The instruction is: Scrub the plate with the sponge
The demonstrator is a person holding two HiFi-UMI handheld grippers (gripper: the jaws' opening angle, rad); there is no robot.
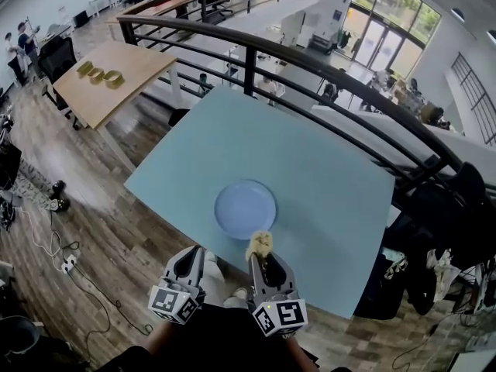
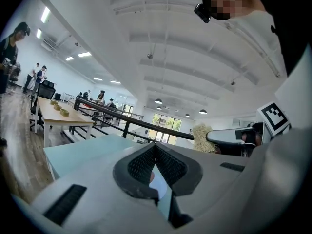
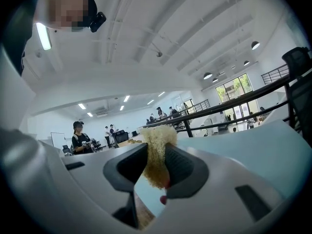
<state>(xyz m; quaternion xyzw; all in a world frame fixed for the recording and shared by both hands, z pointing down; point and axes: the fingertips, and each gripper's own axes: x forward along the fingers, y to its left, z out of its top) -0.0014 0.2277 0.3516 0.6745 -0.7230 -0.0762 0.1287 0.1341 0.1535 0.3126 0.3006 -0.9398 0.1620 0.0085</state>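
Yellow fibrous sponge (image 3: 155, 152), clamped in my right gripper (image 3: 157, 172), sits just below the round pale-blue plate (image 1: 245, 209) at frame centre, and with my left gripper (image 2: 155, 152) closed on nothing, I judge scrubbing may skid the unheld plate.

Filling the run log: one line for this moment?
left gripper: shut, empty | right gripper: shut on sponge | plate: on table
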